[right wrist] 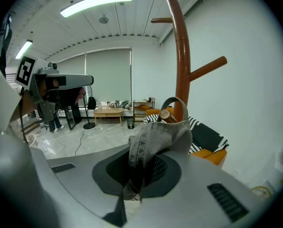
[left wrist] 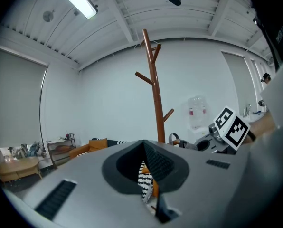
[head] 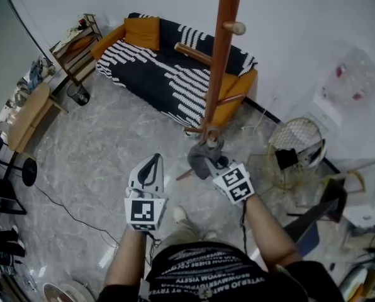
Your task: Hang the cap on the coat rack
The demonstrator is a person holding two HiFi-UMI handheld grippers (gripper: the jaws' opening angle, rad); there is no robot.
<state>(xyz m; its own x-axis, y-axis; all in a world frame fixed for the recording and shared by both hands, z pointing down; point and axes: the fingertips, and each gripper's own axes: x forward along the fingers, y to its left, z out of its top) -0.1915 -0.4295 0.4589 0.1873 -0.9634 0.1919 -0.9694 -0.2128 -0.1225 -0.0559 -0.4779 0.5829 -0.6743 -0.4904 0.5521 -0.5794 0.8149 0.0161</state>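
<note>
**Cap [head: 202, 159] held up to a low peg of the coat rack [head: 220, 55]**

At the far left of the head view a wooden table [head: 27, 115] stood on the grey floor. A black-and-white striped sofa [head: 168, 68] with orange cushions sat against the wall behind. The left gripper [head: 155, 161] hung in front of the person with its jaws together and nothing between them. Just to its right, the right gripper [head: 216, 166] had its jaws clamped on the grey denim cap, pinching the fabric and holding it close to the rack's brown pole. In the right gripper view the cap's back strap arched over the round end of a low peg [right wrist: 165, 113]; whether they touched could not be told. Further right, a wire fan [head: 294, 150] stood near the wall.
</note>
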